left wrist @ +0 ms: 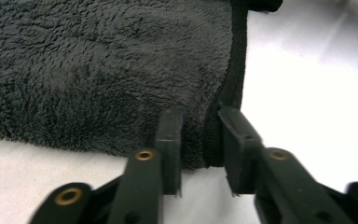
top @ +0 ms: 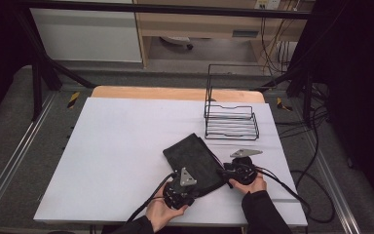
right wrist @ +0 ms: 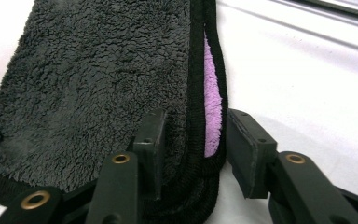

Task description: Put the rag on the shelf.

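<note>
Lying folded on white tabletop point(top: 117, 146): dark fleece towel point(top: 195, 163), just in front of wire rack point(top: 230, 117), nearer person's side.

Left tongs point(left wrist: 200, 144) straddling towel's hemmed edge at near corner, pads close but not clearly pressing yet, so counting as open.

Right tongs point(right wrist: 193, 149) sitting astride stacked black hems on towel's other near corner, purple inner layer point(right wrist: 212, 102) peeking out between folds, gap showing beside one pad. Not gripping either.

Both hands resting at towel's near end.
</note>
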`<state>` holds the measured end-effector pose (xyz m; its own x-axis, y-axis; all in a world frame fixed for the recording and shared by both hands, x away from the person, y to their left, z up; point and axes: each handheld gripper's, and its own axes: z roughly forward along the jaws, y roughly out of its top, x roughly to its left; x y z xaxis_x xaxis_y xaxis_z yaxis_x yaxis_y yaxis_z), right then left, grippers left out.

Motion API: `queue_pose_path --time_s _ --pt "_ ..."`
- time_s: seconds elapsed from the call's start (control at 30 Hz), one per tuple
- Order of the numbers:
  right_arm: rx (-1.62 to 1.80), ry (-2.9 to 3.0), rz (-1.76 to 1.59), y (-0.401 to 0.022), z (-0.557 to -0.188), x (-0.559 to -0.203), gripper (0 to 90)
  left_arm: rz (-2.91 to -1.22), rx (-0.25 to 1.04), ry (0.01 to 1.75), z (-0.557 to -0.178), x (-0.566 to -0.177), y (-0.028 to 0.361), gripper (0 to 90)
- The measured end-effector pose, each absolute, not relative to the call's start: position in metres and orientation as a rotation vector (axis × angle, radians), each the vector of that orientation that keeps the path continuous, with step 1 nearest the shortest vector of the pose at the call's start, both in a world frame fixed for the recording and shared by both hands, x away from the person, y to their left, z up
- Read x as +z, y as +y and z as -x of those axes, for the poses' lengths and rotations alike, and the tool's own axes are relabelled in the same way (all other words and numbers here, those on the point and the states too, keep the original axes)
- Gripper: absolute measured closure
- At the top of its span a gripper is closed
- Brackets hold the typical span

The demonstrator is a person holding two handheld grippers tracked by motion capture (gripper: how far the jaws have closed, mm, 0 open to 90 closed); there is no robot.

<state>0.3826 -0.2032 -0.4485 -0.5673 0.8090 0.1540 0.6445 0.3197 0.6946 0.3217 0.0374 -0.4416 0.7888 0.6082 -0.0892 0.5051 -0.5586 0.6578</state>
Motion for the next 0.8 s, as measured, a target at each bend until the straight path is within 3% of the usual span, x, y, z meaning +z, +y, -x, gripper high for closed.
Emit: queue_pose_path --time_s 0.2,0.47,0.8 --pt "1.092 2.368 -1.310 -0.204 -0.382 -0.446 59.6 -2.309 0.189 0.800 -0.323 -0.439 0.039 81.2" --pt "1.203 2.318 -1.272 -0.208 -0.371 -0.433 44.1 -2.351 0.178 0.765 -0.323 -0.431 0.054 82.6" --pt "1.182 2.368 -1.212 -0.188 -0.363 -0.438 38.0 -2.418 0.219 0.717 -0.318 -0.421 0.097 82.9"
